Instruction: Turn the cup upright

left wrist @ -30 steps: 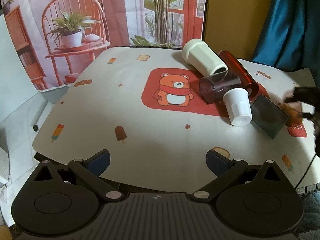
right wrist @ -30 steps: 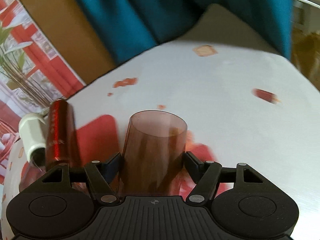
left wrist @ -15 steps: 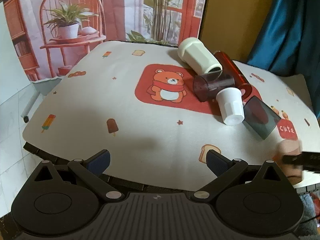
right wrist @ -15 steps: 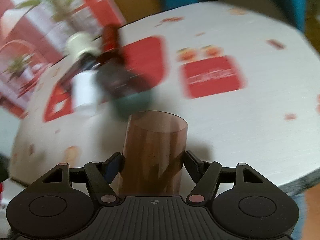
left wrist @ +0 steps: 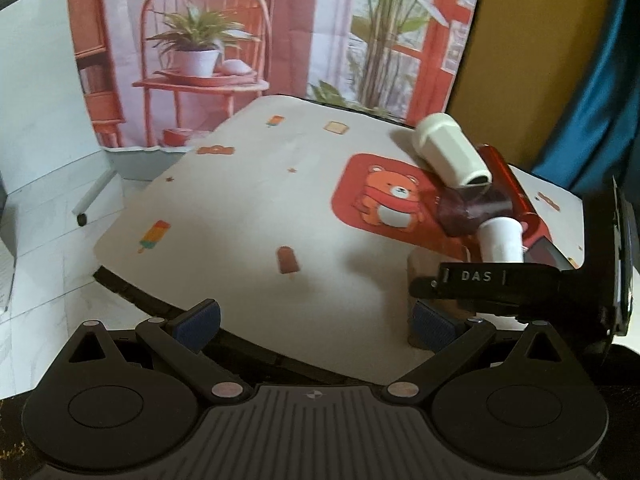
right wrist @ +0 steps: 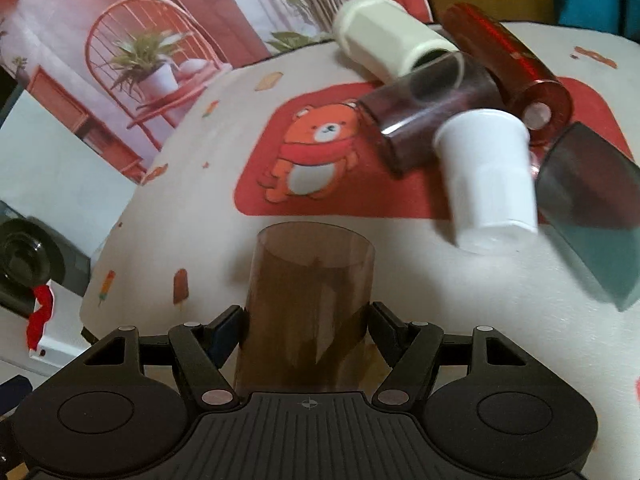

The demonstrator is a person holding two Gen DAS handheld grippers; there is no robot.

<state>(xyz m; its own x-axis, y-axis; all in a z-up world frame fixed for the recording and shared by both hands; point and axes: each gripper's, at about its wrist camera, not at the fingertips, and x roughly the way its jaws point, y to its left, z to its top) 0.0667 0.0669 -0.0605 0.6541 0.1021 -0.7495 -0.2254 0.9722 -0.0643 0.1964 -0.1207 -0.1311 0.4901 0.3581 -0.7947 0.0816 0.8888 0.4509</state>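
Big cream printed tablecloth (right wrist: 224, 184) under everything. My right claw (right wrist: 306, 316) is pinching the translucent brown plastic cup (right wrist: 310, 292), dead center of the right cam. Pile of tipped cups at 1 o'clock, incl a white plastic cup (right wrist: 488, 176). Left claw (left wrist: 316, 320) spread wide w/ nothing in it.

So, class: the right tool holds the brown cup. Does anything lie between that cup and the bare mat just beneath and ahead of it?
Nothing visible does. The brown cup sits clamped in the right tool, and the mat around it is bare. The white cup and the other tipped cups lie farther back, to the right.
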